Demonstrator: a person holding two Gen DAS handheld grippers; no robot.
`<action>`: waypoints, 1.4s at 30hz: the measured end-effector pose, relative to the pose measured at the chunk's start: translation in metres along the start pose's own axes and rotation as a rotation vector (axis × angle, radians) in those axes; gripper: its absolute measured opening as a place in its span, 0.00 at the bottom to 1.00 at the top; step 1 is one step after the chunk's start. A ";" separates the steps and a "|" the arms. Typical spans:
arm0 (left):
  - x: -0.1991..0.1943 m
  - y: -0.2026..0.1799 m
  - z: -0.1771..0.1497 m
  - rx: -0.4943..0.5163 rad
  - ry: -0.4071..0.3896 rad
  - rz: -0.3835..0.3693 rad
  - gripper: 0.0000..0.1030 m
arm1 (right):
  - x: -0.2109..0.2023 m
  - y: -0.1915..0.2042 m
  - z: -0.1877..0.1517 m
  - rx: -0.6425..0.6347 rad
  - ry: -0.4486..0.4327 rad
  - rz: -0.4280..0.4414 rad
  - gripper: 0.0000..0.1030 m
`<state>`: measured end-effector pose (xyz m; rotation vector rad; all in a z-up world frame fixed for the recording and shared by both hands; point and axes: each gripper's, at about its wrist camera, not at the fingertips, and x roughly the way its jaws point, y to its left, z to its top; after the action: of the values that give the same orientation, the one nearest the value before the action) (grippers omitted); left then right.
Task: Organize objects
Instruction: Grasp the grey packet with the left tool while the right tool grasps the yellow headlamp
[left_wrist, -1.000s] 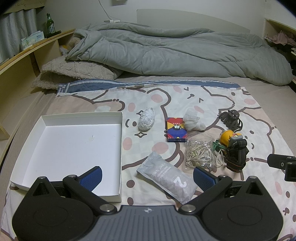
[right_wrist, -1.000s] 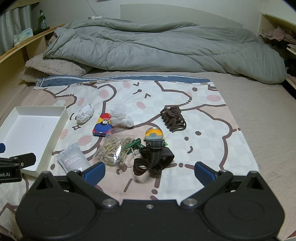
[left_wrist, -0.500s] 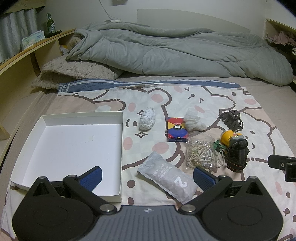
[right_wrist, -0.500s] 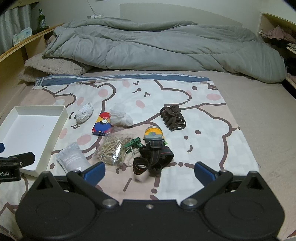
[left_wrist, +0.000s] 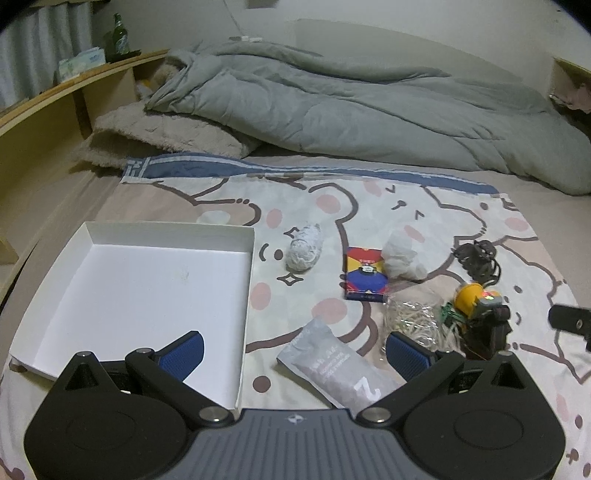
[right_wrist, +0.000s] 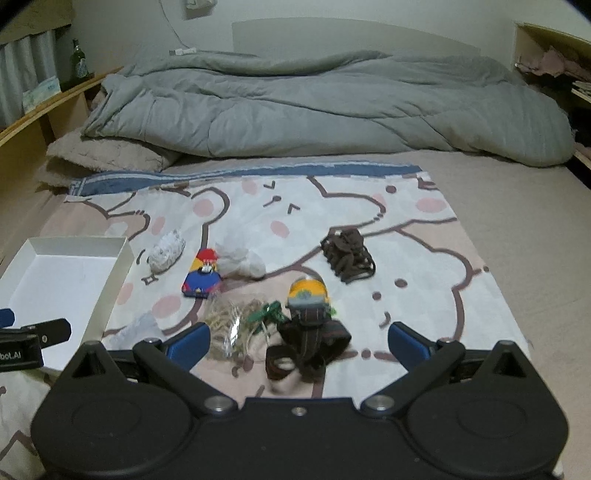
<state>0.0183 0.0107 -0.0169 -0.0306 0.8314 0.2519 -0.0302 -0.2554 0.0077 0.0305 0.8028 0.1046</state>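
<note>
The grey foil pouch marked "2" (left_wrist: 334, 365) is seen lying beside the shallow white cardboard box (left_wrist: 249, 295), its long axis slanting away from it. It is bracketed by the left gripper (left_wrist: 293, 349), fingers spread apart and empty. The right gripper (right_wrist: 299, 341), equally spread, is held farther off over the yellow strapped headlamp (right_wrist: 308, 302).

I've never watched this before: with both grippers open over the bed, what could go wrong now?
The headlamp has loose straps lying against the bag of rubber bands, so lifting one might drag the other. The white box sits on soft bedding and could tip or slide when things are dropped in.
</note>
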 end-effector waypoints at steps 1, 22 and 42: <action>0.003 0.000 0.001 -0.001 0.002 0.005 1.00 | 0.002 0.000 0.001 -0.001 -0.011 -0.004 1.00; 0.074 -0.040 0.001 -0.071 0.117 0.089 1.00 | 0.090 -0.021 0.009 0.158 0.206 -0.040 0.64; 0.148 -0.082 -0.020 0.042 0.274 0.206 1.00 | 0.137 -0.022 -0.020 0.176 0.426 -0.044 0.58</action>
<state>0.1184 -0.0402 -0.1449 0.0618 1.1137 0.4305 0.0516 -0.2630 -0.1054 0.1607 1.2368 -0.0028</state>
